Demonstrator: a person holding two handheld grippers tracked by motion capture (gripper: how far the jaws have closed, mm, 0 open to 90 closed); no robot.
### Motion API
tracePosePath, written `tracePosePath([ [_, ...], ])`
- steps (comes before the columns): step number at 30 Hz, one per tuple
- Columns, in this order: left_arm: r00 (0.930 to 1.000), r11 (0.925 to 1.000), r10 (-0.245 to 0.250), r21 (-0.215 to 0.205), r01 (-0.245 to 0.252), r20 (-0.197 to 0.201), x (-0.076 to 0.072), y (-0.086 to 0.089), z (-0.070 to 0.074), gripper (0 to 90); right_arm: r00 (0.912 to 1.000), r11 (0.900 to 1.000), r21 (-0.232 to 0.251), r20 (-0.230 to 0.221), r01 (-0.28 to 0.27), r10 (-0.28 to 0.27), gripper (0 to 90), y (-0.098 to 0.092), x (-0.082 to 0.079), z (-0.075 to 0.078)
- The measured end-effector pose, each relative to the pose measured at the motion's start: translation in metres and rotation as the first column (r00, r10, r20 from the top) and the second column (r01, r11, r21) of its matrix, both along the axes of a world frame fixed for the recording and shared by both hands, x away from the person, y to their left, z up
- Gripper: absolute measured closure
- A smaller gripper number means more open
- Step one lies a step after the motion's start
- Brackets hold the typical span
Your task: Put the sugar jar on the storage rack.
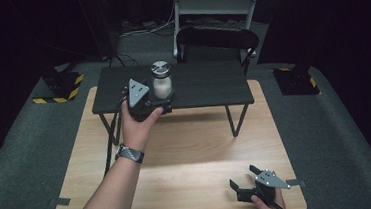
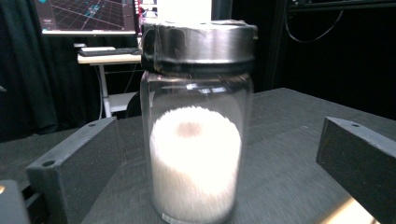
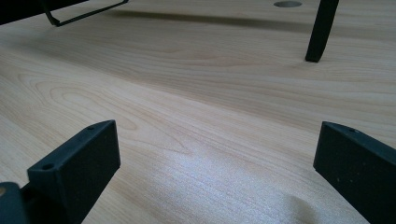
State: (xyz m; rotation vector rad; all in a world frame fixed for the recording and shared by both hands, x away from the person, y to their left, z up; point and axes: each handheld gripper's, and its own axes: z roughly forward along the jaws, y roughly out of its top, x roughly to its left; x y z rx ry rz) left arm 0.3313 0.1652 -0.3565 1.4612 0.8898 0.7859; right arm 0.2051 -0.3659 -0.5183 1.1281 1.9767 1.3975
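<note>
Centre frame in the left gripper view, the glass jar of white grains stands upright on the black stand, between the left gripper's parted jaws, untouched. Rigid, slippery and breakable, it is probably best gripped mid-body. The right gripper rests open at lower right.

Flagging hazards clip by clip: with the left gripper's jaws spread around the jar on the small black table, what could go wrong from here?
1. The left gripper is open with gaps on both sides of the jar; a sideways pull-out could clip the tall, metal-lidded jar and tip it.
2. The jar seems to stand near the front edge of the raised black table, so a nudge might send it down onto the wooden table.
</note>
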Motion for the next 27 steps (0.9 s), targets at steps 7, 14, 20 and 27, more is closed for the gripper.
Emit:
tracePosePath([
  [7, 0.9988, 0.9995, -0.03, -0.011, 0.031, 0.038, -0.03, 0.014, -0.018, 0.5, 1.0, 1.0, -0.003, -0.002, 0.003, -0.003, 0.0, 0.001, 0.0, 0.0],
  [14, 0.9969, 0.9991, -0.039, -0.01, 0.04, 0.067, -0.06, 0.035, -0.04, 0.4, 1.0, 1.0, -0.006, -0.002, 0.003, -0.003, 0.0, 0.001, 0.0, 0.001],
  [20, 0.9957, 0.9984, -0.055, -0.005, 0.056, 0.074, -0.081, 0.05, -0.06, 0.4, 1.0, 1.0, -0.008, -0.002, 0.003, -0.003, 0.0, 0.002, 0.0, 0.001],
  [27, 0.9961, 0.998, -0.063, -0.002, 0.063, 0.063, -0.104, 0.061, -0.087, 0.4, 1.0, 1.0, -0.01, -0.003, 0.003, -0.003, 0.0, 0.002, 0.0, 0.001],
])
